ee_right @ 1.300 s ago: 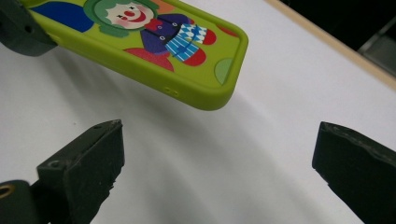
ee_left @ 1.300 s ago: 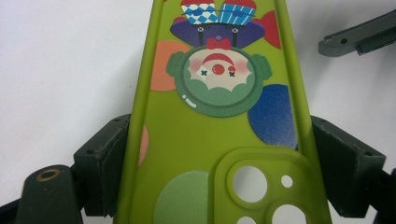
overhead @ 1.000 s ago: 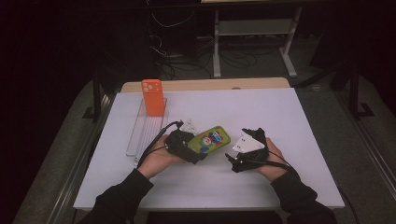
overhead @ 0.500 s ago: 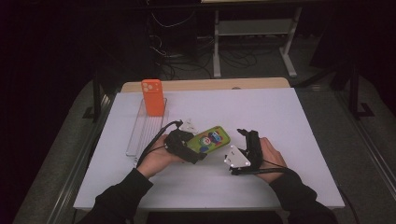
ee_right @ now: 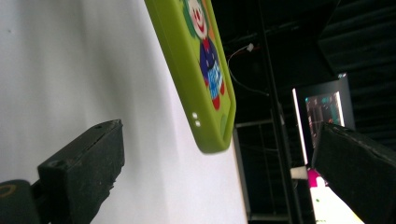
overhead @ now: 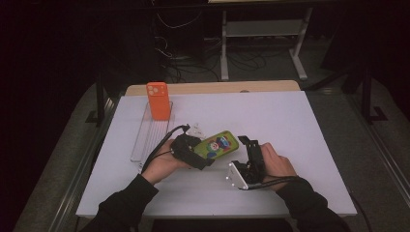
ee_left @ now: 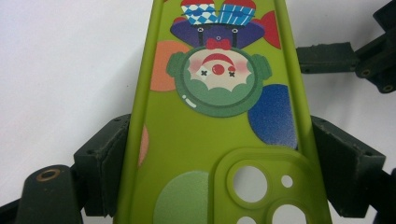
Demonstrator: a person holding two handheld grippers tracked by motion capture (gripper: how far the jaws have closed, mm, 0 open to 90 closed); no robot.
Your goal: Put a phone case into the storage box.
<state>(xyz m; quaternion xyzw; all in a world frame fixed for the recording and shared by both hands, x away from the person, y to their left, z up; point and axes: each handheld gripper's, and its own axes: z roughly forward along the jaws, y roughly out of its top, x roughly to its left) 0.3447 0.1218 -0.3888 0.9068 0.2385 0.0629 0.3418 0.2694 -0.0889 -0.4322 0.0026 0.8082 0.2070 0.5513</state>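
A: Item one?
B: Green case (overhead: 217,145) (clown print, camera cut-out), near the middle of the desk (overhead: 290,116), toward its front edge. Left gripper (overhead: 205,157) has its jaws clamped on the case's two long sides at the cut-out end.

A: Right gripper (overhead: 244,145)?
B: Just beside the case's free end, apart from it. Jaws wide, nothing between the pads; the case end shows ahead of them in the right gripper view (ee_right: 205,84).

A: Other stock?
B: Orange case (overhead: 158,100), upright, near the back left corner, at the far end of a clear tray (overhead: 145,140).
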